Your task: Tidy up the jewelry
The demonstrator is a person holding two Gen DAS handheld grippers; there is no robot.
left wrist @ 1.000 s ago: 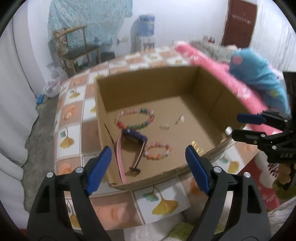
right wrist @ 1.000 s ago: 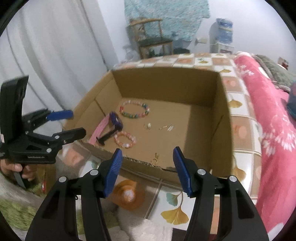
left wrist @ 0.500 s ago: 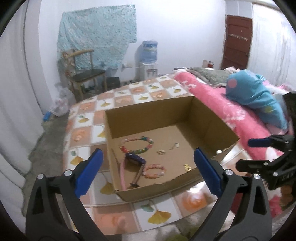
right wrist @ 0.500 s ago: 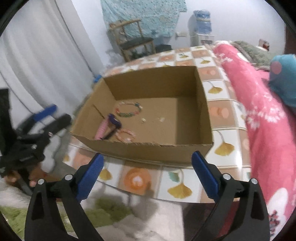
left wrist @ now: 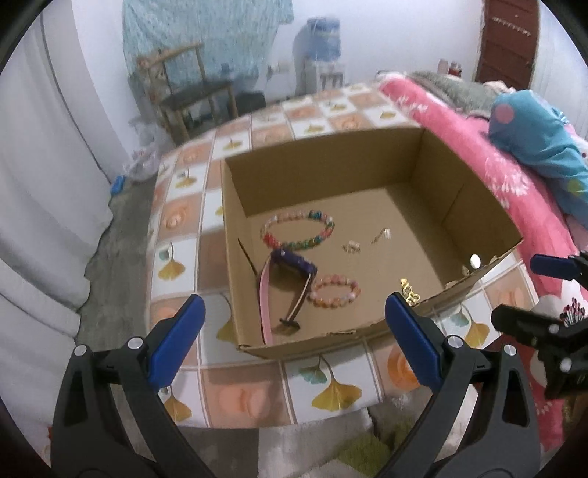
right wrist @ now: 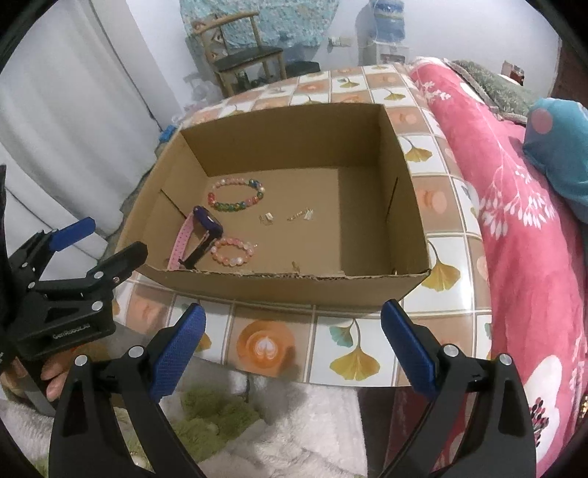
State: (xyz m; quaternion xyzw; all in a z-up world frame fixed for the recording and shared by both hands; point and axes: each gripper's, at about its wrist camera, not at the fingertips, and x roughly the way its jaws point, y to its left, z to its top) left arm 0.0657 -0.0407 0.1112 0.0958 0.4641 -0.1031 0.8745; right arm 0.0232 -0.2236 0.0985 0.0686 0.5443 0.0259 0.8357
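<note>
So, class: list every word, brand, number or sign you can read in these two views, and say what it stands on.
"GenRobot.AI": pale print on the black body of the left gripper, in the right wrist view; the last letters are faint.
Nothing readable on the box, the jewelry, the tablecloth or the water dispenser.

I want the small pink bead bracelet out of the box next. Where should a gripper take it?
From above, pinching across one side of the pink bracelet ring. It lies flat, its near-right beads clear of the watch strap, away from the cardboard box wall.
</note>
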